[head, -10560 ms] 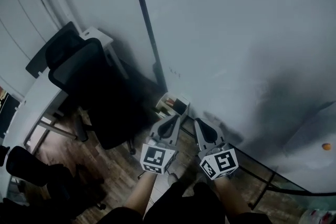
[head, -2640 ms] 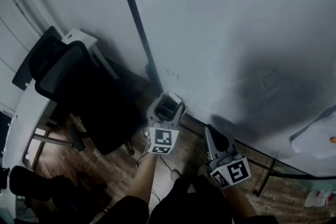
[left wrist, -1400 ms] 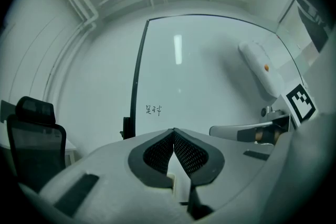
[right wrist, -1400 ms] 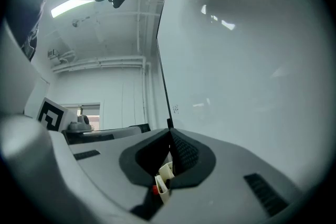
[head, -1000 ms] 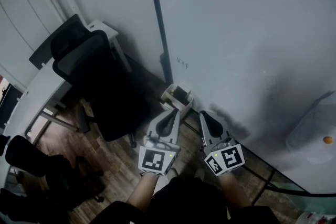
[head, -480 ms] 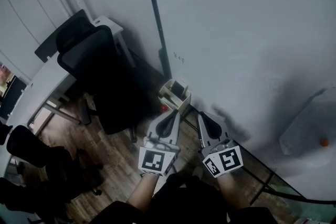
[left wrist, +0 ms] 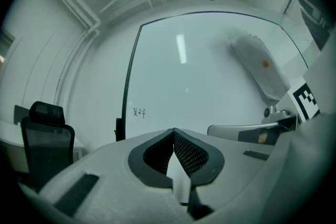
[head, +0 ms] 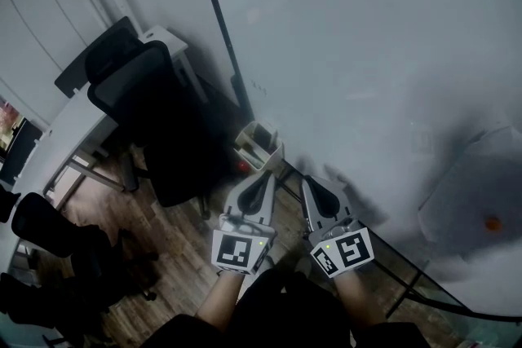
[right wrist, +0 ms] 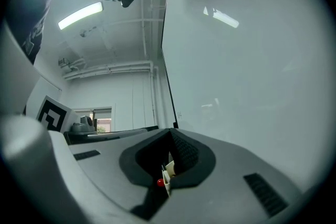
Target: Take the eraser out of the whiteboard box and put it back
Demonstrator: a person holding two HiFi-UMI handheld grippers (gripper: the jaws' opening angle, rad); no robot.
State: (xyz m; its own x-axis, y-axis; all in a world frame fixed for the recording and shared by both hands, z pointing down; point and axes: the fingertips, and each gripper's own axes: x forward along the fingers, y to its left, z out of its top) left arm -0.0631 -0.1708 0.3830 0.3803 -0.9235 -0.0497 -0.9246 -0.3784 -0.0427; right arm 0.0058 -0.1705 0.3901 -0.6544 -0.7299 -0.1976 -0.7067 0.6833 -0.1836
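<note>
The only writing is a few small dark handwritten marks (left wrist: 139,112) on the whiteboard (head: 367,53), close to its dark vertical frame strip (head: 218,28) and too small to read. Each gripper also carries a cube with a black-and-white square marker (head: 240,248). The whiteboard is smooth and glossy and reflects a ceiling light. On its right part sits a pale hazy patch (head: 473,191) with a small orange spot. The whiteboard box (head: 247,151), cream-walled and open-topped, hangs at the board's lower edge just beside the frame strip. A dark shape (head: 262,141) lies in it, too blurred to tell whether it is the eraser, and a small red spot shows just below the box. The left tongs (head: 267,178) and the right tongs (head: 308,183) point toward the board side by side, just short of the box. In each gripper view the ribbed dark pads meet at their tips, so the left tongs (left wrist: 173,131) and right tongs (right wrist: 169,132) are both closed on nothing. Below is a wood-plank floor (head: 179,257). To the left a black mesh-backed office chair (head: 134,110) stands by a white table (head: 69,147), and the walls are white.
</note>
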